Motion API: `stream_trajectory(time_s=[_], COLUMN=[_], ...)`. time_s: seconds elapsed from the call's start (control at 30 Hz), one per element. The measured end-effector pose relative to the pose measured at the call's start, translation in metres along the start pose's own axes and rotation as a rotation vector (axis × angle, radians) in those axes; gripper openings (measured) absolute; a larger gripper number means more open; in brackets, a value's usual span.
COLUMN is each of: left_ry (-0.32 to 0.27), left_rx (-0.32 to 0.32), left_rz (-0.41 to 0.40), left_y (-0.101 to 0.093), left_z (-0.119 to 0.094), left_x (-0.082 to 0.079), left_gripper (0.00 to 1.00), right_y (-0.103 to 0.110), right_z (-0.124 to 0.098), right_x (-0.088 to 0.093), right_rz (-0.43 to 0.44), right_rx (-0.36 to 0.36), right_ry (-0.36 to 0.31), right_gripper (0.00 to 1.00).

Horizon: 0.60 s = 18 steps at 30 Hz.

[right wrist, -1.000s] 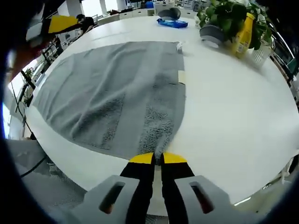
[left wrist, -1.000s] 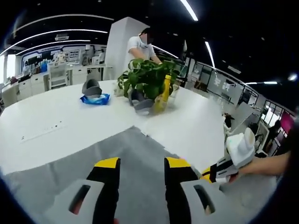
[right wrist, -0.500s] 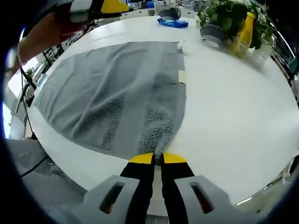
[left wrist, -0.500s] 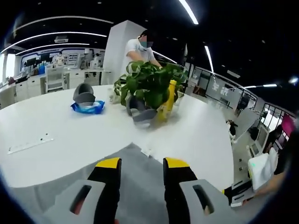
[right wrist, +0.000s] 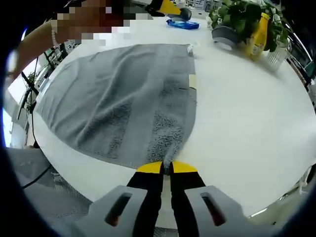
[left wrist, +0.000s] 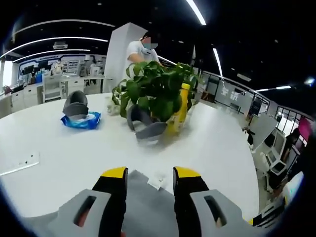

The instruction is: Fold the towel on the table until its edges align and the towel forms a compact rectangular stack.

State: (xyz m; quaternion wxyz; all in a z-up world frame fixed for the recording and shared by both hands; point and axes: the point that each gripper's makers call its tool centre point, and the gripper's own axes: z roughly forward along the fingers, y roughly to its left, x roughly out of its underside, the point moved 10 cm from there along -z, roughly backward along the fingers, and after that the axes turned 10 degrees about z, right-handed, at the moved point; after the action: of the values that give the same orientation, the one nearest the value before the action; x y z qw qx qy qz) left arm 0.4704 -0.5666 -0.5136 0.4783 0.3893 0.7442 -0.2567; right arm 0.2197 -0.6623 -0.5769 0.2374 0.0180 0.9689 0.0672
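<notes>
Change: left gripper (left wrist: 148, 174) now farther along the towel (right wrist: 123, 98), over its far corner; plant, bottle and grey bowl larger in left gripper view than a second ago. Right gripper view unchanged, same pinch as before.
Left gripper pose: jaws parted, nothing between them; yellow tips hovering above the towel corner with its small white tag (left wrist: 157, 180). In right gripper view, only its yellow tip (right wrist: 169, 6) seen at the far side of the table, beyond the person's forearm (right wrist: 54, 32).
Right gripper pose: right gripper (right wrist: 166, 168) low at the near table edge, jaws closed on the towel's near corner, yellow tips touching.
Towel: grey, spread flat and unfolded on the white table (right wrist: 247, 108); long edge running from the pinched corner to the far tagged corner.
Containers: grey bowl (left wrist: 143, 124) tilted beside the potted plant (left wrist: 155, 89), contents not visible; yellow bottle (left wrist: 178, 109) upright, just beside the plant; second grey bowl (left wrist: 75, 104) on a blue packet (left wrist: 81, 120), well apart from the towel.
Background: person (left wrist: 140, 49) standing behind the plant.
</notes>
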Motion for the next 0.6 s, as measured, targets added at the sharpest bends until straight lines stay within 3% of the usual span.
stream_trajectory(time_s=[0.27,0.6], left_ry=[0.029,0.067], left_rx=[-0.038,-0.053], left_rz=[-0.016,-0.033], left_y=[0.007,0.019], left_z=[0.039,0.071], left_x=[0.019,0.045], left_gripper=[0.37,0.36], right_y=[0.001,0.001], right_z=[0.0,0.001], right_x=[0.0,-0.001], right_rz=[0.001,0.001], right_rx=[-0.002,-0.005], right_ry=[-0.003,-0.007], right_gripper=[0.03,0.02])
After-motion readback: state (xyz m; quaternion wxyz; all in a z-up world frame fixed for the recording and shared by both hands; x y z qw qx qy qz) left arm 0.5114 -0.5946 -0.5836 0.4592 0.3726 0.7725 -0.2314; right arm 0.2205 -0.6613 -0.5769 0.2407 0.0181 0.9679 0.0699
